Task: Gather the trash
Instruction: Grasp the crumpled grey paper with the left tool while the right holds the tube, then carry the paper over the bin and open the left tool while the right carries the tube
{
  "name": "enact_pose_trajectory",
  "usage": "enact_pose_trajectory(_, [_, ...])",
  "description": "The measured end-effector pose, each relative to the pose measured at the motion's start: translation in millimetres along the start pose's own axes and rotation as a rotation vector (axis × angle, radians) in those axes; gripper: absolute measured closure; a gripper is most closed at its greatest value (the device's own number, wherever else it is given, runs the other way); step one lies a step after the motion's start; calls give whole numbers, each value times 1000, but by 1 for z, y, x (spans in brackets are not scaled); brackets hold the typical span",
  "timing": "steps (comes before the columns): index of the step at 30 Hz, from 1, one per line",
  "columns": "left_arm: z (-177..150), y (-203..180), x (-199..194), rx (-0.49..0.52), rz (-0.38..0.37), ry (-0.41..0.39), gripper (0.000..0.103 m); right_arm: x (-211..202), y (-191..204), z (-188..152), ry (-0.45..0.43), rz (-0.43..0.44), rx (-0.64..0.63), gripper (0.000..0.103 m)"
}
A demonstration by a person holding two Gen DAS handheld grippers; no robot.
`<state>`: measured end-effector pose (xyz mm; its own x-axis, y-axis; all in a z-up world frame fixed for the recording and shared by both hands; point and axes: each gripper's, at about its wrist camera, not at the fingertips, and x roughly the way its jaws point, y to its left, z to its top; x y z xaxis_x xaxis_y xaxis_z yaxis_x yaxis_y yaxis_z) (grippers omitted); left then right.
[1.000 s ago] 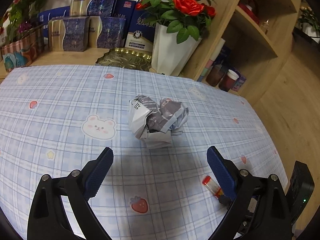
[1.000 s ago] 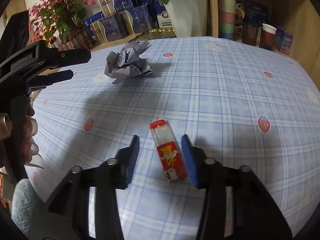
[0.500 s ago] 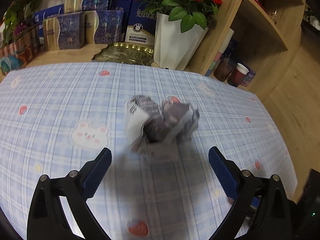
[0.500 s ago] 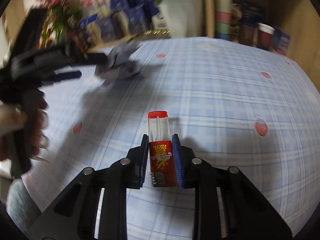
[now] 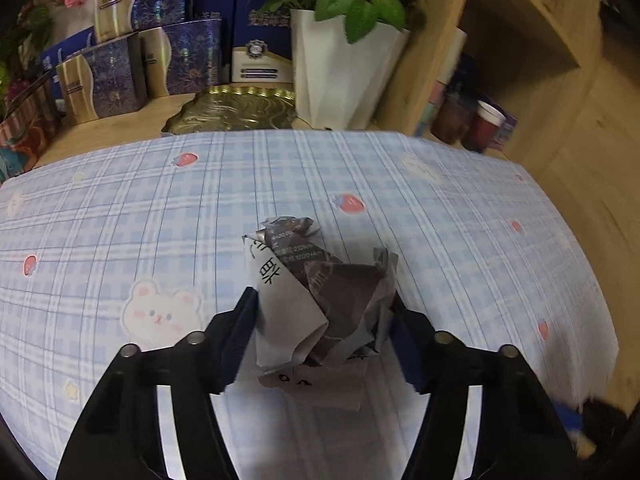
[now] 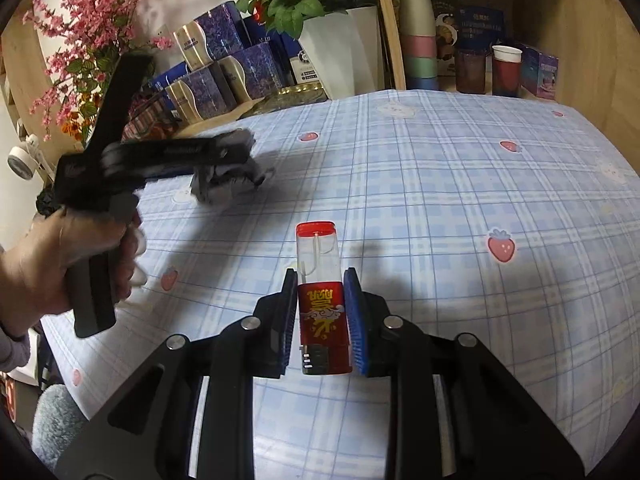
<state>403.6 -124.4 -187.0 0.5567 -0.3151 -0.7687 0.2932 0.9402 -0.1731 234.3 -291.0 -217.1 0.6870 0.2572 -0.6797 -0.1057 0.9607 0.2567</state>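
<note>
A crumpled ball of grey and white printed paper [image 5: 316,300] sits between the blue pads of my left gripper [image 5: 322,312], which is shut on it over the blue checked tablecloth [image 5: 460,240]. In the right wrist view the same paper [image 6: 228,184] shows blurred under the left gripper [image 6: 224,160], held by a hand. My right gripper [image 6: 322,312] is shut on a small red and clear plastic box [image 6: 322,300] with thin sticks inside, held just above the cloth.
A white vase of red roses [image 5: 340,68], blue and gold boxes [image 5: 120,72] and a gold tray [image 5: 236,110] stand behind the table. A wooden shelf with cups [image 6: 506,68] is at the back right. Pink flowers [image 6: 92,32] stand at the left.
My left gripper moved forward around the paper ball and closed on it. My right gripper closed on the red box and lifted it slightly.
</note>
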Motion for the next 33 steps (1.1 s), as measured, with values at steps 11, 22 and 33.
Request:
enact_pose_trajectory(11, [-69,17,-102,33,-140,6,45,-30,25,-25,-4,28,9,76])
enact_pose_trajectory(22, [-165,26,-199,-29,-234,-12,45,-74,57,-60,-15,50,-15,76])
enact_pose_trajectory(33, [-259,12,-242,-33,-267,43,44,-113,94,-109,-13,84,-64,76])
